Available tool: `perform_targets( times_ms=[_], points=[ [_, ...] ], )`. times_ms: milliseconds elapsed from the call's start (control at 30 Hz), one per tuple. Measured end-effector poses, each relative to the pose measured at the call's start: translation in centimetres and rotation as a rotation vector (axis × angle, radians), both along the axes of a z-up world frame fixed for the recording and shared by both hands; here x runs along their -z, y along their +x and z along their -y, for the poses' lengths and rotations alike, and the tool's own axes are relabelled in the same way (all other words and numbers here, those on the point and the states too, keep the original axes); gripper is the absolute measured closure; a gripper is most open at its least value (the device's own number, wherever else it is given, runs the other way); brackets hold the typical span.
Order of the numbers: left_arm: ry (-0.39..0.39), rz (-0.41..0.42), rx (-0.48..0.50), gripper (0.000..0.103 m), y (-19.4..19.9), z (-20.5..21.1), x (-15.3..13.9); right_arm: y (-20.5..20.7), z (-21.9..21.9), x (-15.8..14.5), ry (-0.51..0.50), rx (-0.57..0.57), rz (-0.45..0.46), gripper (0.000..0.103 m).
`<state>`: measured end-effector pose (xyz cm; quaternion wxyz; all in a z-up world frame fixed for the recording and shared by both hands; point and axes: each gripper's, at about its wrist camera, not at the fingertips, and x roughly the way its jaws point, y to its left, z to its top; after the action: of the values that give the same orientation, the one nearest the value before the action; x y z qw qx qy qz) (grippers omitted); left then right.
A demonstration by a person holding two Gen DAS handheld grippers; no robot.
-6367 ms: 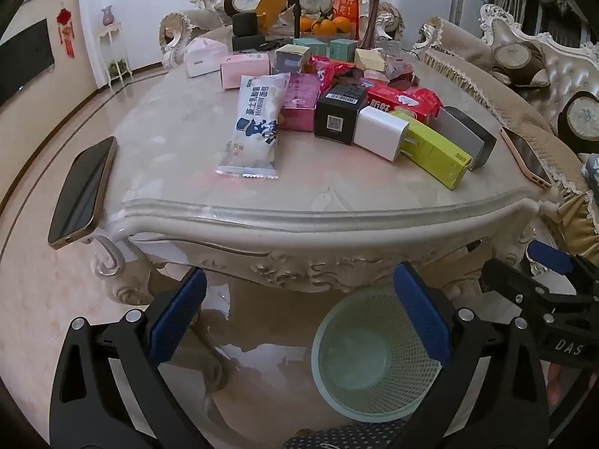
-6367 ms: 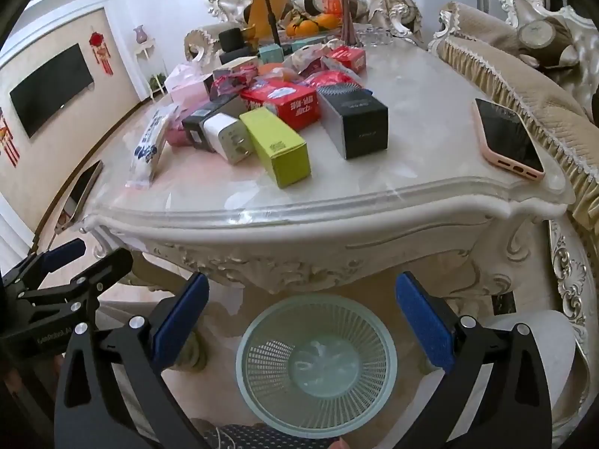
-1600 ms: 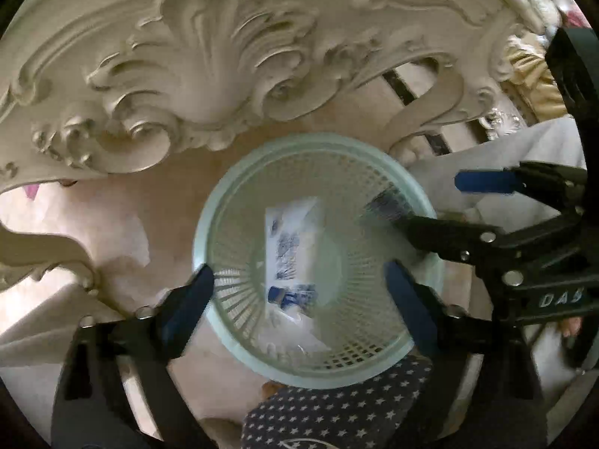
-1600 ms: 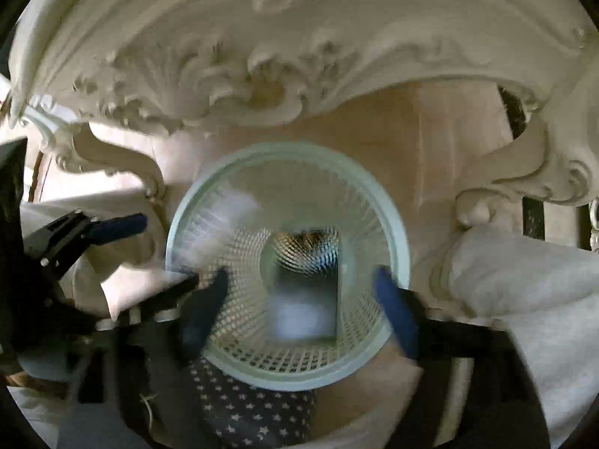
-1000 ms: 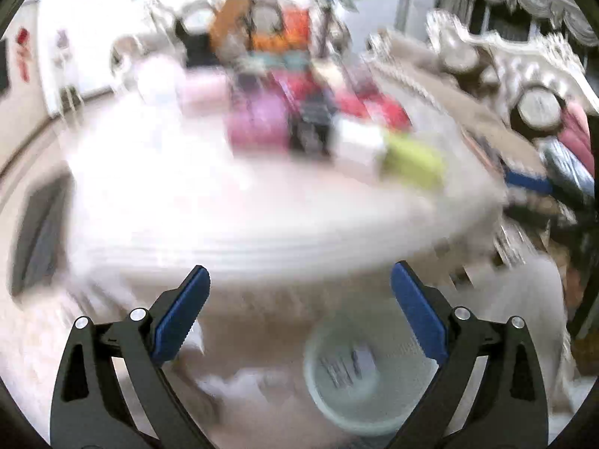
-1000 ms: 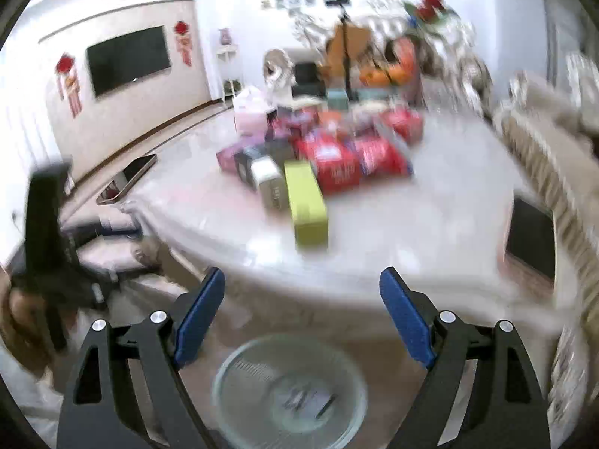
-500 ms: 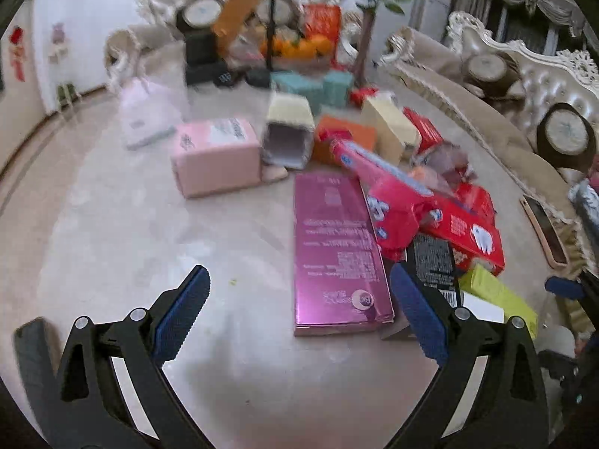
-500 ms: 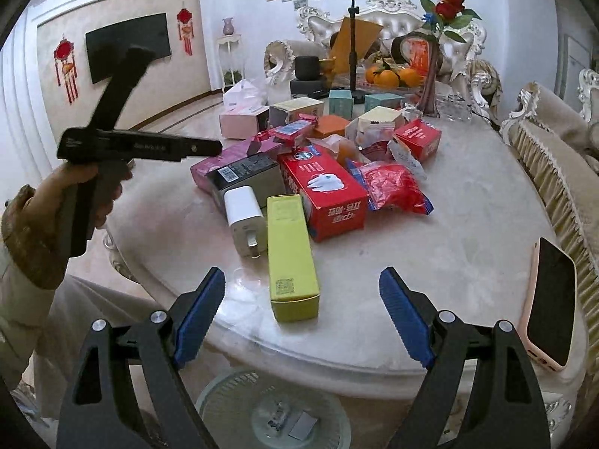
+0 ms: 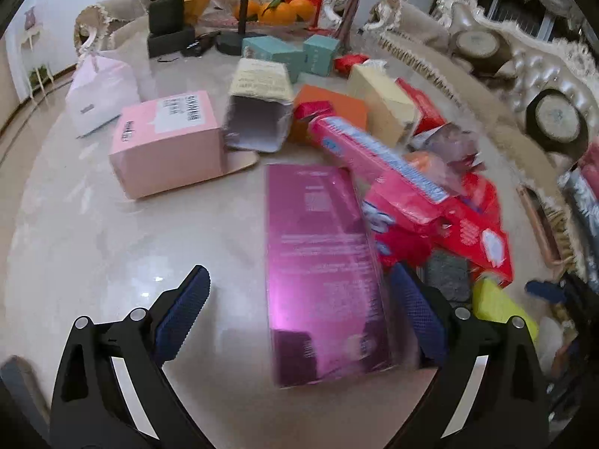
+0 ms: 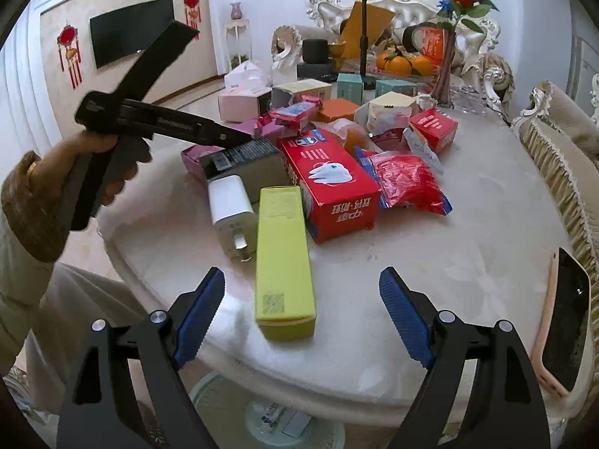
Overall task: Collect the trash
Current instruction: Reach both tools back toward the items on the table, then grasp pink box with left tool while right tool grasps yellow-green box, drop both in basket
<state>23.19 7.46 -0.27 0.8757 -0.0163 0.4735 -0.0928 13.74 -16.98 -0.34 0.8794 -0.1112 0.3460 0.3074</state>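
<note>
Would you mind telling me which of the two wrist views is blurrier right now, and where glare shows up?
Left wrist view: motion blur smears the magenta box and the red packaging to its right; ceiling light glints off the marble tabletop. Right wrist view: much sharper, the yellow-green box reads crisply, lighting soft and even, with fisheye bending at the edges.

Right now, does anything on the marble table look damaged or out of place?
Yes. The cream cardboard box behind the flat magenta box lies on its side with its end torn open, and the pink-cased phone sits at the table's rim.
</note>
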Motion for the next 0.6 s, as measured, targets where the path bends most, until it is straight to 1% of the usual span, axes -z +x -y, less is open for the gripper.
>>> perform_targets(
  times_ms=[33,67,100,133,233,333,367,400,467,533,567,600],
  points=[
    [0.037,-0.012,0.003,0.008,-0.1,-0.2,0.2,-0.1,-0.1,-0.1,-0.005,-0.007,0.007,0.022],
    [0.09,-0.04,0.011,0.008,-0.2,-0.5,0.8,-0.2,-0.1,-0.1,-0.006,-0.015,0.013,0.022],
    [0.111,-0.04,0.023,0.008,-0.4,-0.7,1.0,-0.3,-0.2,-0.1,-0.005,-0.02,0.015,0.022],
    [0.115,-0.033,0.042,0.008,-0.6,-0.7,1.0,-0.3,-0.3,-0.1,-0.007,-0.023,0.015,0.022],
    [0.054,-0.015,0.061,0.008,-0.4,-0.7,0.6,0.1,-0.7,0.2,-0.002,-0.025,0.014,0.022],
    [0.082,0.006,0.047,0.008,0.8,-0.2,0.6,0.5,-1.1,0.6,-0.01,-0.018,0.012,0.022],
    [0.081,0.002,0.051,0.008,1.2,0.0,0.8,0.6,-1.2,0.7,-0.014,-0.019,0.015,0.022],
    [0.055,-0.001,0.059,0.008,1.6,0.0,1.0,0.7,-1.3,0.8,-0.023,-0.019,0.021,0.023],
    [0.056,0.006,0.06,0.008,1.8,0.1,1.0,0.8,-1.3,1.0,-0.037,-0.012,0.022,0.023],
    [0.05,0.017,0.056,0.01,1.7,0.0,1.0,0.9,-1.2,0.9,-0.035,-0.01,0.021,0.032],
    [0.056,0.025,0.049,0.016,1.6,0.0,0.9,0.8,-1.1,0.9,-0.031,-0.015,0.012,0.039],
    [0.043,0.041,0.034,0.032,1.4,-0.3,0.7,0.7,-1.1,0.9,-0.028,-0.019,0.007,0.042]
  ],
)
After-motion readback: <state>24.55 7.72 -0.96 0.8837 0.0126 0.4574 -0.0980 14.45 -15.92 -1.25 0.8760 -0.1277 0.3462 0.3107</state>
